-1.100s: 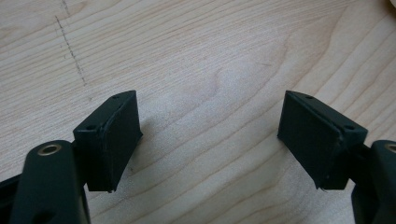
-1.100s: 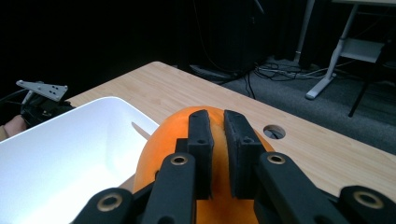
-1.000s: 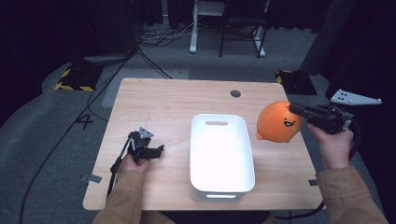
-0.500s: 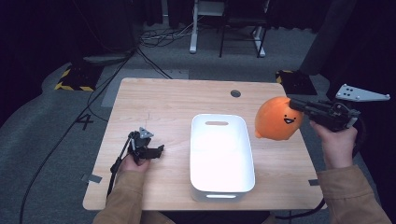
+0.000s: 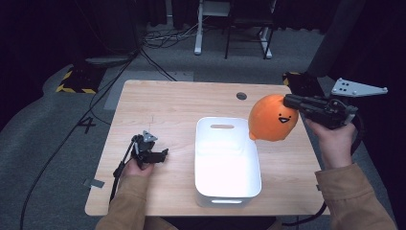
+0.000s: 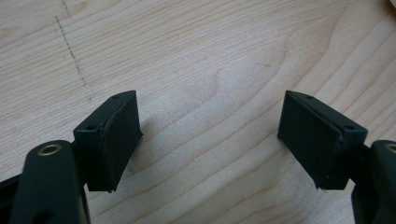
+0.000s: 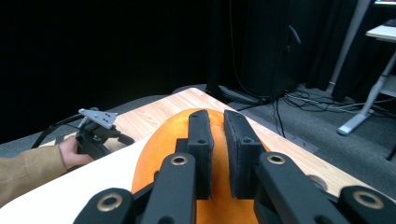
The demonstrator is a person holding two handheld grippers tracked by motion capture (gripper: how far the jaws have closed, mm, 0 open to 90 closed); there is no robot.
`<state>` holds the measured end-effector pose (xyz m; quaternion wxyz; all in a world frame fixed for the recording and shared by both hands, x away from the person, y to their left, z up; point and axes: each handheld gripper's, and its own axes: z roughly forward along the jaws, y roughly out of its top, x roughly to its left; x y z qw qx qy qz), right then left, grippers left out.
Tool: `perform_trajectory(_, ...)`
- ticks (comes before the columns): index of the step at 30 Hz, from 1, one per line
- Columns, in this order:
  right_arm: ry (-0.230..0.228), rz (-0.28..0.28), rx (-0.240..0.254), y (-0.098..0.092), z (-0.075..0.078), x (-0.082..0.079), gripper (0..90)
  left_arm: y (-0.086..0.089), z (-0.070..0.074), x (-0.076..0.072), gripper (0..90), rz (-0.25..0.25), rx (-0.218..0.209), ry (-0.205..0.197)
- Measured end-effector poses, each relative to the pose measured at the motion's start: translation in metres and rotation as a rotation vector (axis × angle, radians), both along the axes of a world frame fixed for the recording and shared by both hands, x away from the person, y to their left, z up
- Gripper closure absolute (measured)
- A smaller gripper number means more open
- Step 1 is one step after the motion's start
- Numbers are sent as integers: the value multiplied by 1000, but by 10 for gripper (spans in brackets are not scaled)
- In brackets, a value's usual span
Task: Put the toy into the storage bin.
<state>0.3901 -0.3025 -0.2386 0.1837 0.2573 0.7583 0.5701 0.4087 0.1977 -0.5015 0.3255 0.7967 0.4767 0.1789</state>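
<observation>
A squishy, round orange plush with a little printed face is pinched by the right gripper and held in the air over the far right corner of the glossy white plastic bin. The left gripper is parked open on the grainy wooden worktop near its left edge, nothing gripped

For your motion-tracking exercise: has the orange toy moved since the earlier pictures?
Yes. Held in the right gripper, the orange toy has risen and shifted slightly left, so it now overlaps the white bin's far right corner in the high view.
</observation>
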Motion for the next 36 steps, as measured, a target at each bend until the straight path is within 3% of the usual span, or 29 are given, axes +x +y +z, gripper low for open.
perform_trajectory(9,0,70,11,29,6,6,814,0,0,0,216,6,1,-1)
perform_trajectory(20,15,146,-8,67,1,20,814,-2,0,-1,216,20,-3,-5)
perform_trajectory(36,62,178,-30,106,-15,33,813,-2,0,-1,213,19,-5,-3)
